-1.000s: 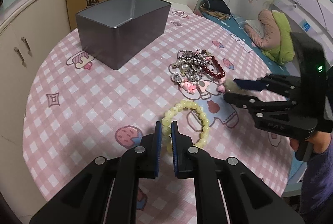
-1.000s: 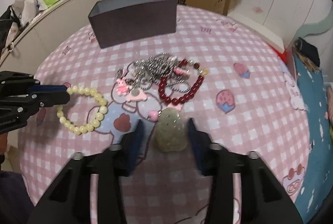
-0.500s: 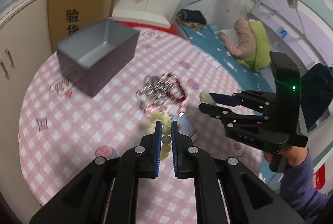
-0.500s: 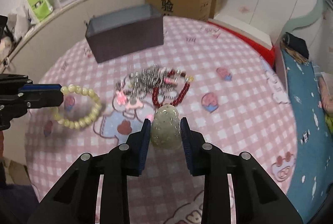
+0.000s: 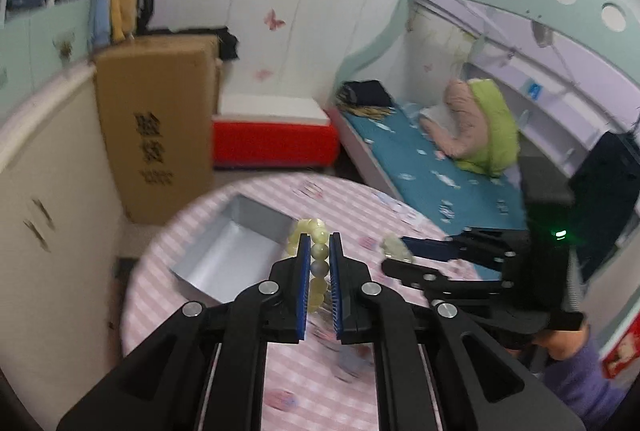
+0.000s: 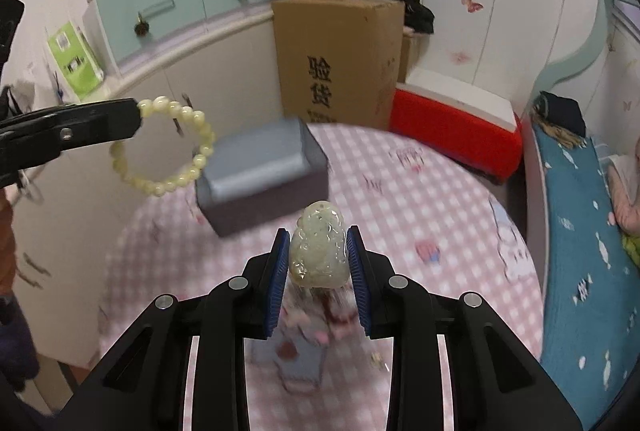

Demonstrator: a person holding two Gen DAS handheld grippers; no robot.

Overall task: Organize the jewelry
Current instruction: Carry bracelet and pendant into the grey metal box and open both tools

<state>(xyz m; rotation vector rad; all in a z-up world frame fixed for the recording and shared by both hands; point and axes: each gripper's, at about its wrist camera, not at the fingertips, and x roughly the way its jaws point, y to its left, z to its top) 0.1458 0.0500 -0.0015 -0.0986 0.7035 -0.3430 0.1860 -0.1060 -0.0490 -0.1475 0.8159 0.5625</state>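
— What has changed since a second ago?
— Both tongs have lifted off the pink checked tabletop (image 6: 420, 191). The right tongs (image 6: 319, 263) clamp the pale green carved jade pendant (image 6: 319, 251); the left tongs (image 5: 319, 263) pinch the round cream bead bracelet (image 6: 168, 147), dangling as a loop.
— Beyond them?
— The grey, smooth rectangular box (image 6: 260, 175) stands open below, blurred.

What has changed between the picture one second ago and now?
The right gripper closed on the jade pendant and lifted it off the table. The left gripper raised the pale bead bracelet. The grey box stayed in place.
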